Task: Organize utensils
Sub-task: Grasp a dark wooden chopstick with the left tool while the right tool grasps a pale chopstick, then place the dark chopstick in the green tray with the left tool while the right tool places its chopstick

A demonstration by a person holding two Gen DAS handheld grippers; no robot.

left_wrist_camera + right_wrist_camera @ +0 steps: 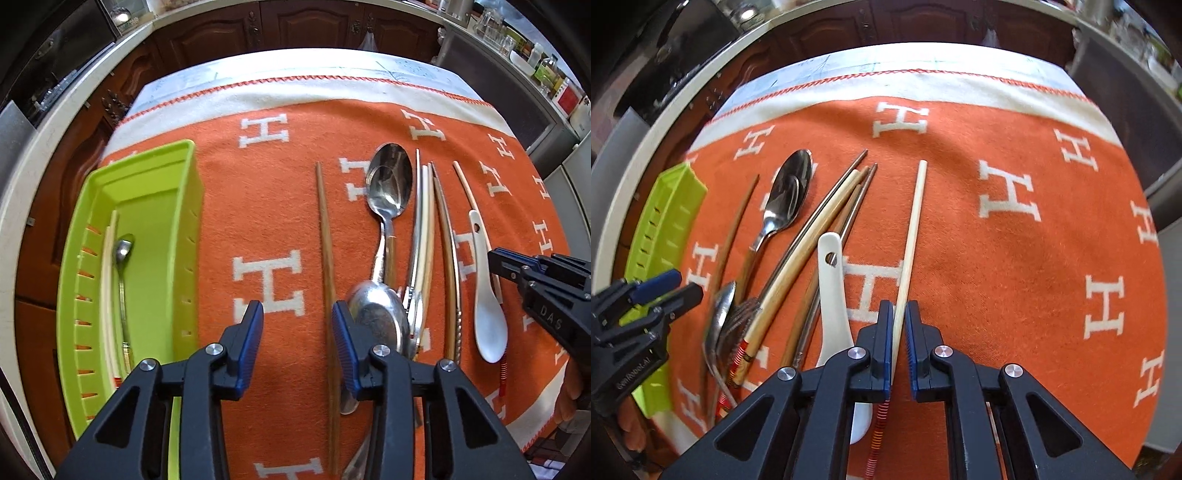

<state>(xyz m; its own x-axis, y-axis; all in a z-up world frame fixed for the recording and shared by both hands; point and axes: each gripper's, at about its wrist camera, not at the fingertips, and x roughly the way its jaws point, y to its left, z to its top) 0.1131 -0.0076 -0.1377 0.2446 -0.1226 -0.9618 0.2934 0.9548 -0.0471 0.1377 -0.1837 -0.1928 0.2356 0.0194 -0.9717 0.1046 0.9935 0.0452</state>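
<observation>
1. Left wrist view: left gripper (297,314) fingers well apart, nothing between them; hovers over orange blanket (258,206) w/ white H letters.
2. Green tray (147,206) at left on blanket; holds a pale chopstick (108,280) & a small metal spoon (122,266) lying lengthwise.
3. Brown wooden chopstick (325,236) lies alone just right of left gripper's right finger; further right a pile: large metal spoon (389,184), second metal spoon (380,321) bowl near gripper, several chopsticks (424,229) side by side, white ceramic spoon (487,306).
4. Right gripper (517,266) enters from right edge, near ceramic spoon; jaw state can't tell from this view.
5. Right wrist view: right gripper (898,332) fingers nearly together around a cream chopstick (912,229); a slim gap shows on the right side, so full clamp can't be confirmed; chopstick's red-striped end (877,435) runs below the fingers.
6. Ceramic spoon (833,295) just left of cream chopstick; utensil pile & tray (665,221) further left; left gripper (665,291) at left edge.
</observation>
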